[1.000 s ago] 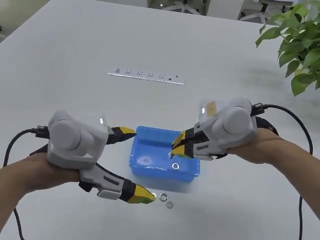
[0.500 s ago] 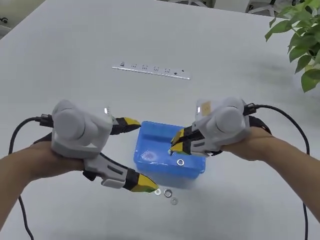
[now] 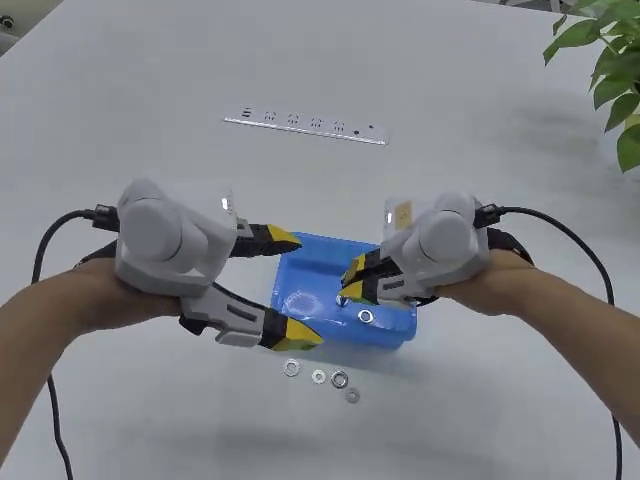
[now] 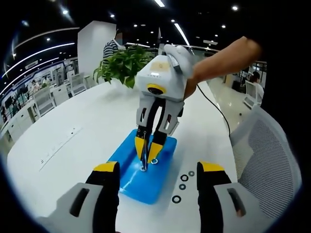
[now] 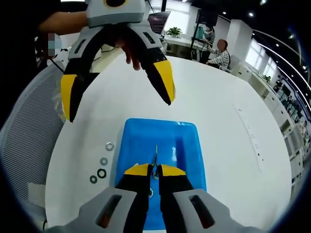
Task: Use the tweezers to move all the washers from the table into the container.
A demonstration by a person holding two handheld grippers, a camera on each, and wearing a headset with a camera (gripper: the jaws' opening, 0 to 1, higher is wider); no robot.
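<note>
Task is early, we judge: one in, four to go. One washer (image 3: 366,317) lies inside the blue container (image 3: 320,255), toward its near right side. Four more washers (image 3: 318,377) lie in a short, close row on the surface (image 3: 450,420), just near of the container's near wall and not touching it.

Right tongs (image 3: 348,287) are closed narrow on the tweezers (image 5: 156,155), which point down into the container. In the left gripper view the tweezer tip sits low over the container floor, just beside the dropped washer. We see nothing pinched in the tip, though it is too small to be sure.

Left tongs (image 3: 290,287) are spread wide and hold nothing. They hang at the container's left end, with one tip by the far left corner and the other by the near left corner, just above the leftmost loose washer.

What is left, as we read it: lift the tweezers out, bring them over the near wall to the row, and carry the four washers in one at a time.
</note>
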